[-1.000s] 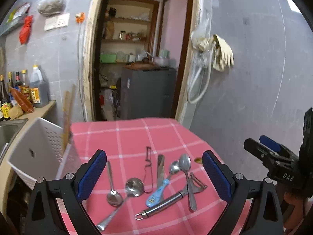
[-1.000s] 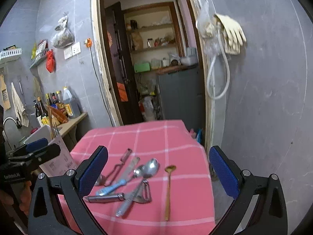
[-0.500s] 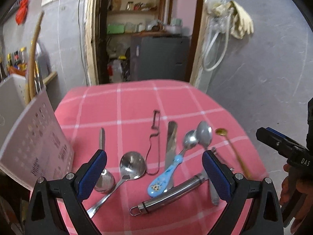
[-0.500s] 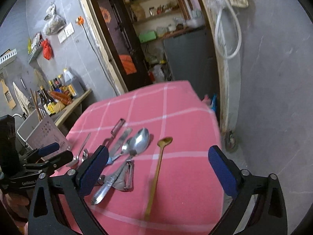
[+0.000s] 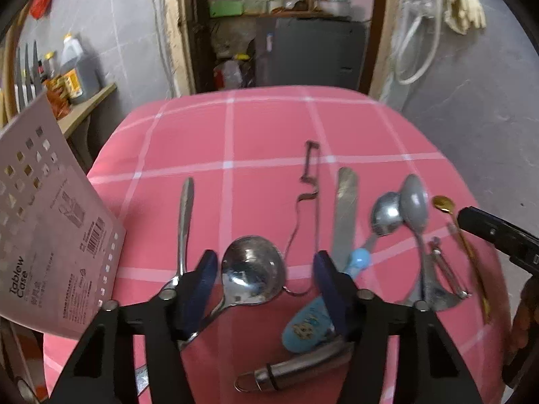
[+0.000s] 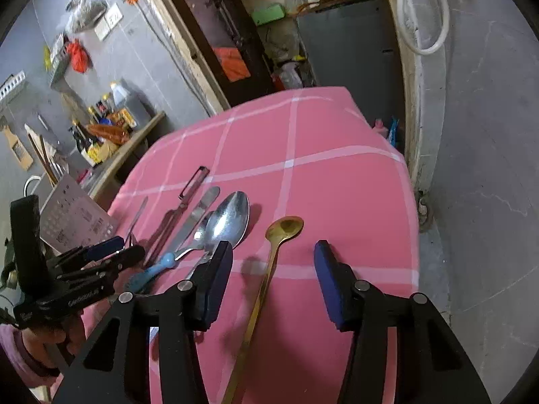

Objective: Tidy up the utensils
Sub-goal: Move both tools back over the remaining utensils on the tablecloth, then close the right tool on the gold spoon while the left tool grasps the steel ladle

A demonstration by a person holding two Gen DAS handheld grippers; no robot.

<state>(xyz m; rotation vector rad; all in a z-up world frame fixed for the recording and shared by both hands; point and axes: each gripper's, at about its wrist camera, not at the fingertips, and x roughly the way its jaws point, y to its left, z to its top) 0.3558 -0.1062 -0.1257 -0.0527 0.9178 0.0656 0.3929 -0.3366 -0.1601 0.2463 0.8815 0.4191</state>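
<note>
Several utensils lie on the pink checked tablecloth [image 5: 269,128]. My left gripper [image 5: 264,269] hangs low over a steel ladle spoon [image 5: 251,274]. Its jaws are closing with the spoon's bowl between them, and the pads stand clear of it. My right gripper [image 6: 273,269] straddles the handle of a gold spoon [image 6: 286,227]. Those jaws are also closing, and they do not touch the handle. A small steel spoon [image 5: 183,215], a wire peeler [image 5: 310,181], a butter knife [image 5: 345,208], a blue-handled spoon [image 5: 310,320] and a large grey spoon [image 5: 414,202] lie around them.
A white perforated utensil case [image 5: 50,235] stands at the table's left edge. A steel-handled tool [image 5: 293,373] and a Y-peeler [image 5: 438,286] lie near the front. Beyond the table are an open doorway and a counter with bottles [image 5: 77,74].
Both grippers have come down toward the table and tipped downward. Their jaws have narrowed. The ladle spoon now sits between the left jaws and the gold spoon's handle between the right ones.
</note>
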